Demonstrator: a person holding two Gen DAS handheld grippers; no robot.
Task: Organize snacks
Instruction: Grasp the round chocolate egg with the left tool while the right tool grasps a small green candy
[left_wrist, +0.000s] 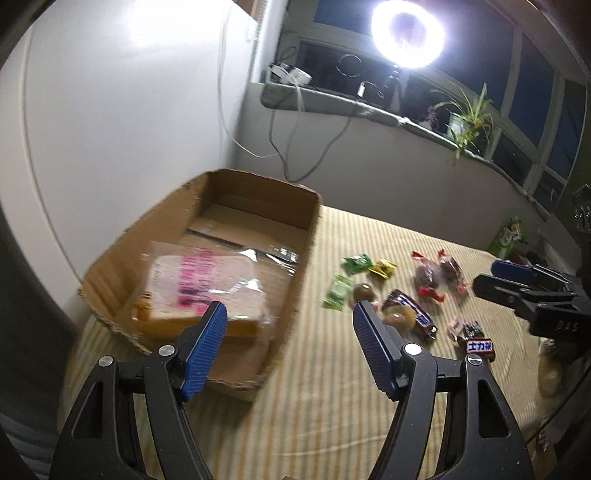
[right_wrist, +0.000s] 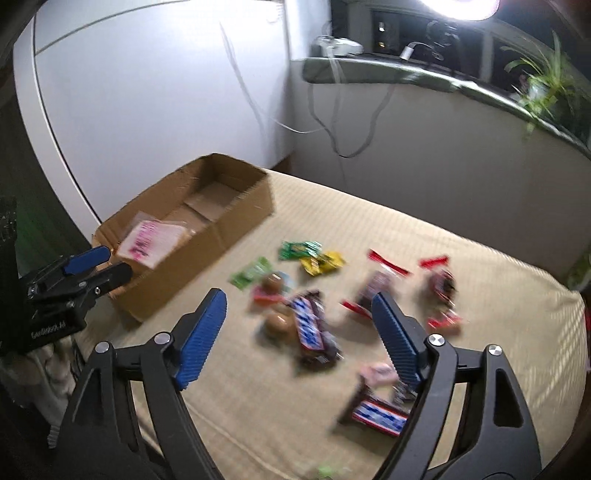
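An open cardboard box (left_wrist: 291, 258) (right_wrist: 207, 251) sits on a striped table, with a clear bag of sliced bread (left_wrist: 199, 284) (right_wrist: 151, 242) inside. My left gripper (left_wrist: 288, 314) is open and empty, hovering above the box's right wall. Loose snacks lie right of the box: green packets (left_wrist: 356, 263) (right_wrist: 299, 249), a yellow packet (left_wrist: 384, 267) (right_wrist: 321, 263), Snickers bars (left_wrist: 410, 314) (right_wrist: 312, 328) (right_wrist: 376, 413), red-ended candies (left_wrist: 430, 280) (right_wrist: 441, 291) and brown round sweets (left_wrist: 364, 292) (right_wrist: 280, 321). My right gripper (right_wrist: 299, 302) is open and empty above the snack pile.
A white wall (left_wrist: 129, 129) stands behind the box. A window ledge (left_wrist: 369, 107) carries cables, a ring light (left_wrist: 406, 33) and a potted plant (left_wrist: 465, 118). A green carton (left_wrist: 509, 236) stands at the table's far right. The right gripper shows at the left view's right edge (left_wrist: 532, 288).
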